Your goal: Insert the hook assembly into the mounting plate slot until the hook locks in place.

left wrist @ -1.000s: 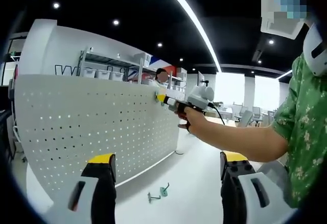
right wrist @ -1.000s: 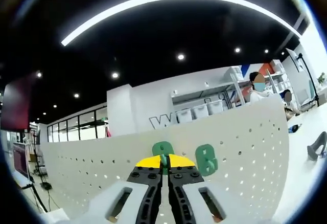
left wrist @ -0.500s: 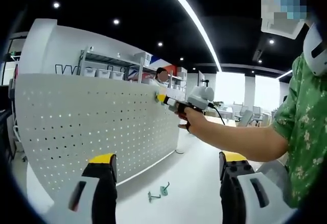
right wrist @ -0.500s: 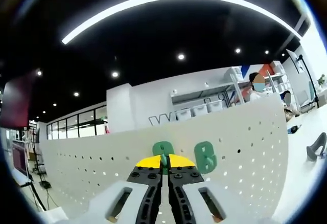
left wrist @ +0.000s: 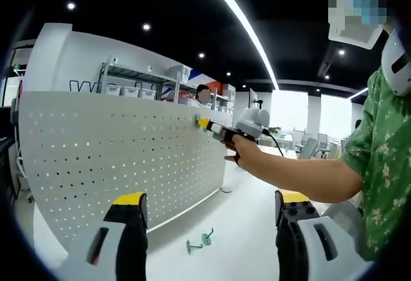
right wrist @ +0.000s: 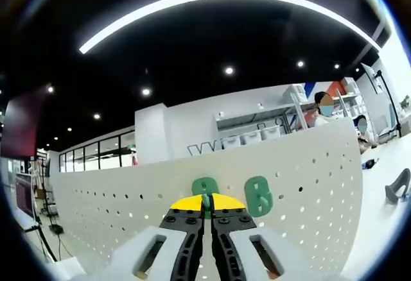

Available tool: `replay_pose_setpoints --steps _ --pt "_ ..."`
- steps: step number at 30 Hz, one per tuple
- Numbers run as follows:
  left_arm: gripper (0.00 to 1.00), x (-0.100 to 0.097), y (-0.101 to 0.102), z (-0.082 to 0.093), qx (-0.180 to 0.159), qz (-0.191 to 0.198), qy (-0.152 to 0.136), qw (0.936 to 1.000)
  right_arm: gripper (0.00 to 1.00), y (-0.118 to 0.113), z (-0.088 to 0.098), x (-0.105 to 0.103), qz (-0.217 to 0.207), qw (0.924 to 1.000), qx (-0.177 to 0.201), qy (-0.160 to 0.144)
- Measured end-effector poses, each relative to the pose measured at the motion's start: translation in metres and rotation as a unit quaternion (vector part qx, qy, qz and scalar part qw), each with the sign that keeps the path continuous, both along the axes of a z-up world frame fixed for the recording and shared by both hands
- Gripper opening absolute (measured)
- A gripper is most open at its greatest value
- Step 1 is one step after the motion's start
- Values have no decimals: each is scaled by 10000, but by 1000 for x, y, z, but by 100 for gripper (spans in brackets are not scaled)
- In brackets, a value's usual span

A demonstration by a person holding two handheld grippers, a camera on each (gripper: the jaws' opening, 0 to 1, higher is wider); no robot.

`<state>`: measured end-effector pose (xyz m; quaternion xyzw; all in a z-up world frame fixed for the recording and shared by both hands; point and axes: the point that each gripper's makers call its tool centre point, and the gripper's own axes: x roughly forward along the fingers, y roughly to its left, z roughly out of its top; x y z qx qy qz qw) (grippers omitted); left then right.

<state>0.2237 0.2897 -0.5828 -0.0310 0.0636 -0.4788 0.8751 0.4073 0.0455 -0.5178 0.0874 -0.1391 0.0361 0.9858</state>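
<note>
Insertion under way, lock unconfirmed: right gripper [right wrist: 206,205] fingers clamped on green hook [right wrist: 205,189] against pegboard [right wrist: 302,178], centre frame; left gripper [left wrist: 209,213] fingers spread, empty.

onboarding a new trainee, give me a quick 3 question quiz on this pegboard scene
1. True or false: the right gripper is shut on a green hook at the pegboard.
2. Which describes the left gripper? A) shut on a hook B) open, holding nothing C) gripping the pegboard's edge
3. Fill in: besides the held one, a second green hook sits on the ____, and spare hooks lie on the table.

Key: 1 true; 2 B; 3 pegboard
</note>
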Motion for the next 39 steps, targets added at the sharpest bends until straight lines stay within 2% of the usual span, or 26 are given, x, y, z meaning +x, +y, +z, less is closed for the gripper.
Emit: replay_pose_setpoints --steps 22,39 --pt "83 1 0 0 -15 4 5 10000 1 1 -4 2 35 10000 16 19" --pt "83 0 -1 -1 2 -26 19 10000 1 1 -8 4 52 9996 -244 131"
